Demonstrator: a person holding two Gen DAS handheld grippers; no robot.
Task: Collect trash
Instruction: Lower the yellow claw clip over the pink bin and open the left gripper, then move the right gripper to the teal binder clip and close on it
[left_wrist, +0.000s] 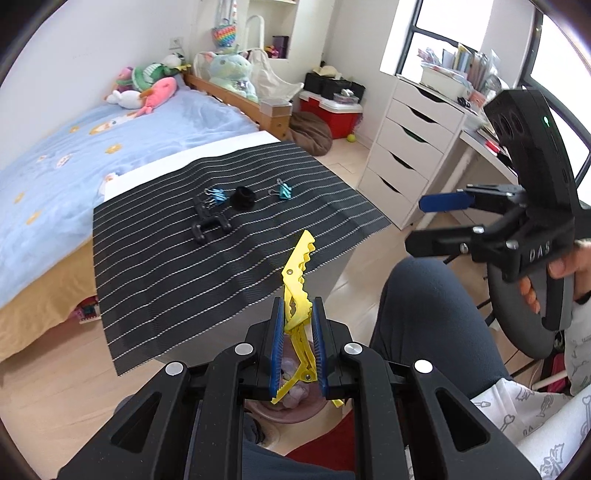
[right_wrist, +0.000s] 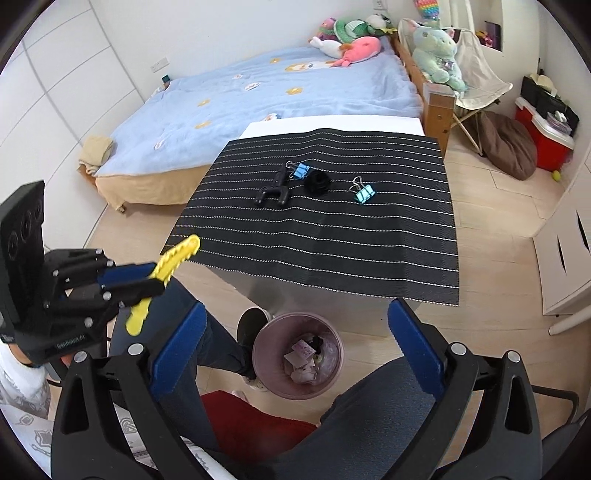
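Left gripper (left_wrist: 297, 317) fingers pinch the yellow toothed hair clip (left_wrist: 297, 291), long axis pointing toward the desk (right_wrist: 332, 236); right gripper (right_wrist: 295, 332) fingers spread.

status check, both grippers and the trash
Left hand-held gripper shut on yellow clip. Right hand-held gripper open, empty. Bin below, nothing blocking.

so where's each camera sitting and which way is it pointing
Left wrist: sits on the left gripper, looking along its fingers clamped on the yellow hair clip toward the striped mat; the person's knee and the right gripper show.
Right wrist: sits on the open right gripper, looking down at the trash bin and mat; legs and shoe show.
Both share the clip, mat, binder clips and bed.
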